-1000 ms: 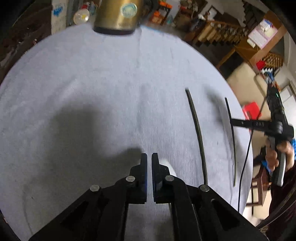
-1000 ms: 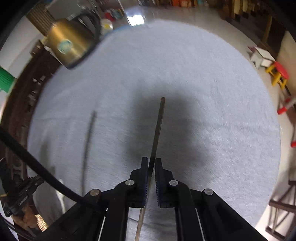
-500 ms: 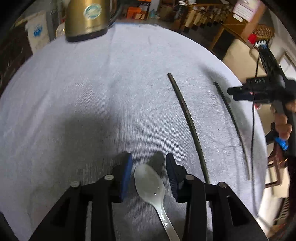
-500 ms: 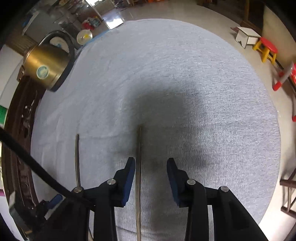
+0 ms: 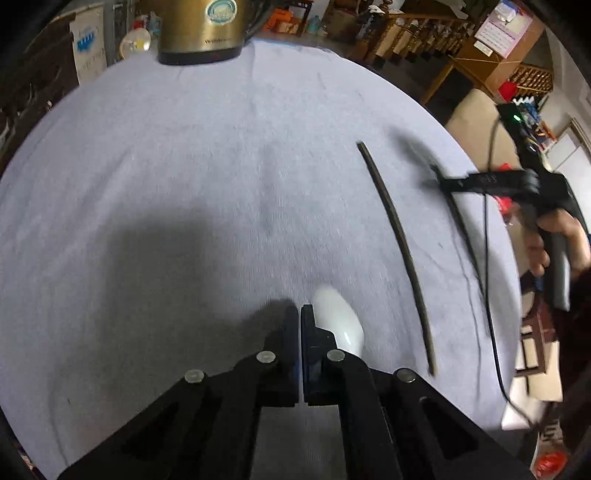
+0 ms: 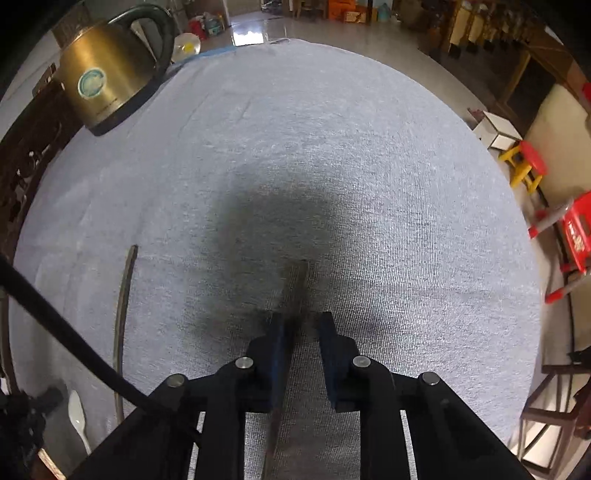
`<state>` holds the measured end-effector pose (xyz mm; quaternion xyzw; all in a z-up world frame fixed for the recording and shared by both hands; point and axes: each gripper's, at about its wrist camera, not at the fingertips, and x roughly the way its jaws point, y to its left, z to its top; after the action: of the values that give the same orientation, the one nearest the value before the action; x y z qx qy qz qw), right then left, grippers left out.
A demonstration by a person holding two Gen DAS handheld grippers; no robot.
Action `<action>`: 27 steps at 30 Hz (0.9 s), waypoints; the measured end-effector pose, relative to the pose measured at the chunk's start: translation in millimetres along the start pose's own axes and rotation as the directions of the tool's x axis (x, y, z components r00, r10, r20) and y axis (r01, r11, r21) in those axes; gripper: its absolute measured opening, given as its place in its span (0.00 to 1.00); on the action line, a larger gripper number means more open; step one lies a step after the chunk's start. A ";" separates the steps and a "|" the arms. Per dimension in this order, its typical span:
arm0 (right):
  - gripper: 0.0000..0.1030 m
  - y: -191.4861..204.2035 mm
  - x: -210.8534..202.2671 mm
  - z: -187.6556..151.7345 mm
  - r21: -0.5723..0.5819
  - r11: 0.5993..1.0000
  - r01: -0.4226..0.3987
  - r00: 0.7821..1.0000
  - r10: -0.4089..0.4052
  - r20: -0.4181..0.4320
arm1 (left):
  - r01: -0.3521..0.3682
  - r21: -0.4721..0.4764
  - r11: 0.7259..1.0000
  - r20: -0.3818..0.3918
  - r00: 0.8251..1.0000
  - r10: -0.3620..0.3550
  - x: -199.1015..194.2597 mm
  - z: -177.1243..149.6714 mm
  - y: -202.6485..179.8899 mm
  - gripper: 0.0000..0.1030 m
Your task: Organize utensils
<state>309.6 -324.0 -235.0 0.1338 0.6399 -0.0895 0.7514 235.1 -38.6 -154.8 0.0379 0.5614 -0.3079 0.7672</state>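
A white spoon (image 5: 341,317) lies on the grey cloth just right of my left gripper (image 5: 299,312), which is shut and empty beside it. The spoon also shows in the right wrist view (image 6: 78,415). One dark chopstick (image 5: 397,236) lies to the right of the spoon, seen too in the right wrist view (image 6: 123,314). A second dark chopstick (image 6: 301,288) lies between the fingers of my right gripper (image 6: 303,321), which is open. That chopstick (image 5: 460,221) and the right gripper (image 5: 439,181) show at the right of the left wrist view.
A brass kettle (image 5: 203,29) stands at the far edge of the round cloth-covered table (image 6: 332,147). A black cable (image 5: 487,280) hangs over the right table edge. Stools and furniture stand on the floor beyond.
My left gripper opened around the spoon, then shut and shifted left of it, the spoon left on the cloth. My right gripper let go of its chopstick, which now lies between its open fingers.
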 end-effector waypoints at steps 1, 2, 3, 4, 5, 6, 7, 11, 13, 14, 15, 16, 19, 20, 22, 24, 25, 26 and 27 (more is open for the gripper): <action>0.20 -2.6 -1.0 -0.6 0.009 1.000 -0.008 1.000 0.008 0.001 | 0.006 0.003 1.000 -0.012 1.000 -0.006 -0.3 -4.7 -0.3 0.01; 0.20 -4.1 -1.7 -0.9 0.014 1.000 -0.014 1.000 0.014 0.002 | 0.015 0.005 1.000 -0.024 1.000 -0.015 -0.2 -8.2 -2.3 0.02; 0.20 -9.0 -5.0 -4.2 0.015 1.000 -0.015 1.000 0.015 0.003 | 0.030 0.011 0.999 -0.036 0.999 -0.029 0.0 -11.7 -5.7 0.02; 0.20 -15.4 -8.6 -7.7 0.013 1.000 -0.015 1.000 0.015 0.004 | 0.039 0.016 0.999 -0.042 0.998 -0.038 0.8 -12.2 -9.4 0.04; 0.20 -18.8 -11.6 -11.3 0.012 1.000 -0.016 1.000 0.016 0.003 | 0.045 0.017 0.999 -0.047 0.998 -0.044 4.2 -7.2 -11.0 0.07; 0.20 -19.0 -12.8 -13.7 0.011 1.000 -0.019 1.000 0.019 0.001 | 0.057 0.015 0.998 -0.054 0.997 -0.057 4.4 -7.8 -12.9 0.15; 0.20 -22.8 -14.6 -18.9 0.011 1.000 -0.022 1.000 0.022 -0.001 | 0.079 0.015 0.997 -0.059 0.995 -0.078 4.0 -8.5 -16.7 0.25; 0.20 -26.9 -16.0 -24.3 0.007 0.999 -0.045 0.999 0.045 -0.010 | 0.115 0.036 0.993 -0.070 0.991 -0.113 9.3 -6.2 -26.2 0.46; 0.19 -29.9 -16.9 -26.6 0.013 0.998 -0.057 0.998 0.057 -0.010 | 0.100 0.050 0.994 -0.069 0.993 -0.096 11.8 -1.9 -31.5 0.46; 0.19 -31.9 -17.6 -27.8 0.014 0.998 -0.059 0.998 0.059 -0.010 | 0.101 0.053 0.994 -0.066 0.993 -0.097 9.6 -0.6 -28.8 0.46; 0.19 -33.5 -18.1 -29.0 0.016 0.998 -0.062 0.998 0.062 -0.009 | 0.094 0.060 0.994 -0.060 0.994 -0.090 9.1 1.6 -27.7 0.41; 0.19 -35.3 -18.9 -29.5 0.016 0.998 -0.063 0.998 0.063 -0.008 | 0.067 0.073 0.995 -0.050 0.997 -0.063 8.7 3.4 -26.4 0.27; 0.19 -36.0 -20.6 -31.2 0.019 0.998 -0.065 0.998 0.065 -0.008 | 0.051 0.101 0.994 -0.034 0.998 -0.048 12.1 6.9 -14.7 0.23; 0.19 -36.1 -20.7 -30.5 0.018 0.998 -0.065 0.998 0.065 -0.008 | 0.039 0.114 0.993 -0.025 0.999 -0.037 10.2 5.8 -15.5 0.23; 0.15 -37.3 -21.6 -30.8 0.022 0.997 -0.068 0.998 0.068 -0.005 | 0.005 0.146 0.989 -0.004 1.000 -0.004 9.9 7.2 -15.2 0.23; 0.07 -38.8 -22.2 -32.6 0.029 0.995 -0.097 0.995 0.098 -0.003 | -0.022 0.160 0.987 0.011 1.000 0.021 13.0 9.6 -16.3 0.23; 0.07 -40.1 -22.5 -34.8 0.039 0.990 -0.134 0.991 0.134 -0.002 | -0.040 0.163 0.986 0.023 0.999 0.037 10.6 9.7 -14.1 0.22; 0.07 -39.6 -23.2 -37.3 0.045 0.987 -0.152 0.988 0.152 0.004 | -0.047 0.162 0.986 0.030 0.999 0.043 8.7 10.2 -12.8 0.22; 0.06 -39.0 -24.2 -40.0 0.040 0.986 -0.162 0.987 0.161 0.012 | -0.053 0.155 0.987 0.040 0.998 0.047 4.8 10.5 -9.2 0.22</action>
<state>256.1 -349.3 -220.3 0.2004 0.6218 -0.0421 0.7560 240.0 -52.3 -152.5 0.1062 0.5206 -0.3321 0.7794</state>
